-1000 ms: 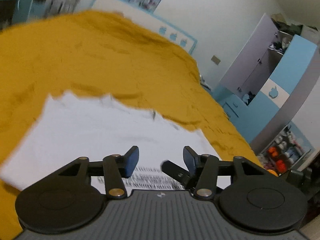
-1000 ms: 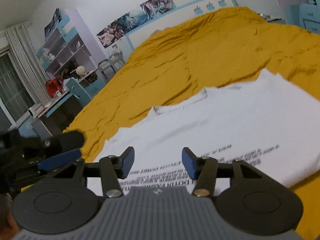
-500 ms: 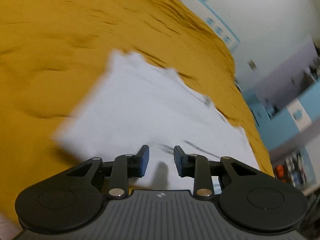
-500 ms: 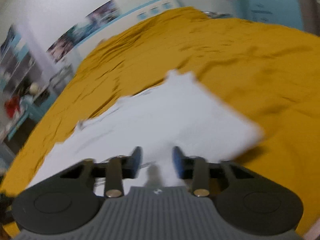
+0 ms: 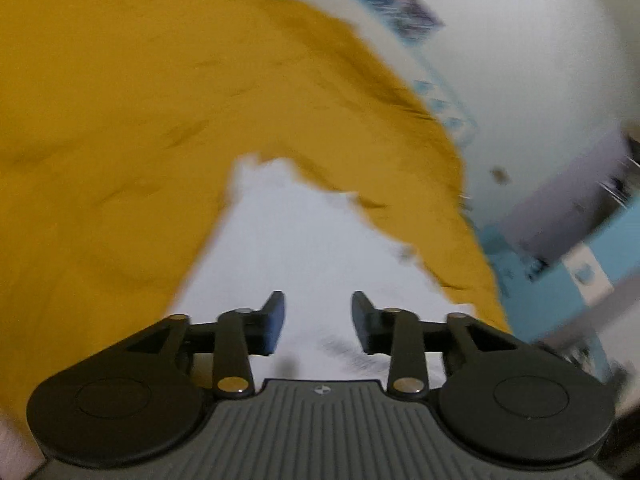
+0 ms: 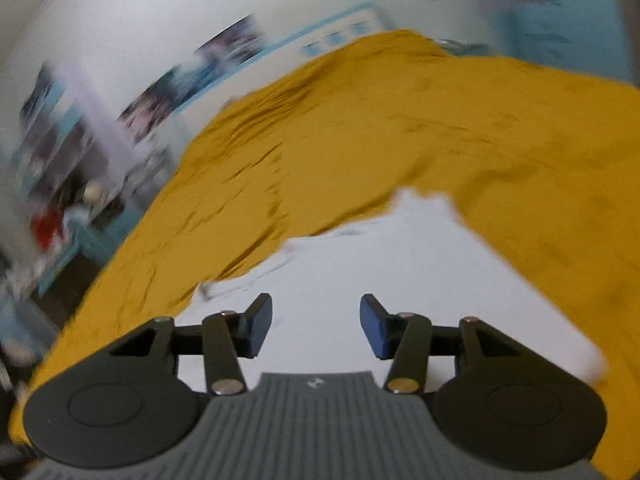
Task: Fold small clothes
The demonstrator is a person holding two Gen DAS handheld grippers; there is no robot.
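White garment (image 5: 304, 248) lies flat on the mustard-yellow bedspread (image 5: 120, 120) of the bed; both views are motion-blurred, so fine detail of the cloth cannot be read. Left gripper (image 5: 318, 322): fingers (image 5: 274, 322) stand apart with a clear gap; nothing is held between them; the garment fills the view directly ahead of and below the tips, its far corner pointing away toward the bedspread; faint dark print shows on the cloth just behind the right finger; contact with the fabric cannot be told. Right gripper (image 6: 316, 326): fingers (image 6: 258, 326) likewise apart, nothing clamped; the white garment (image 6: 380, 264) spreads ahead of and beneath them, one edge running off to the right, a seamed edge visible near the left finger; bedspread (image 6: 400, 120) surrounds the cloth on the far side and both flanks. Wall with posters (image 6: 192, 80) lies beyond the bed.
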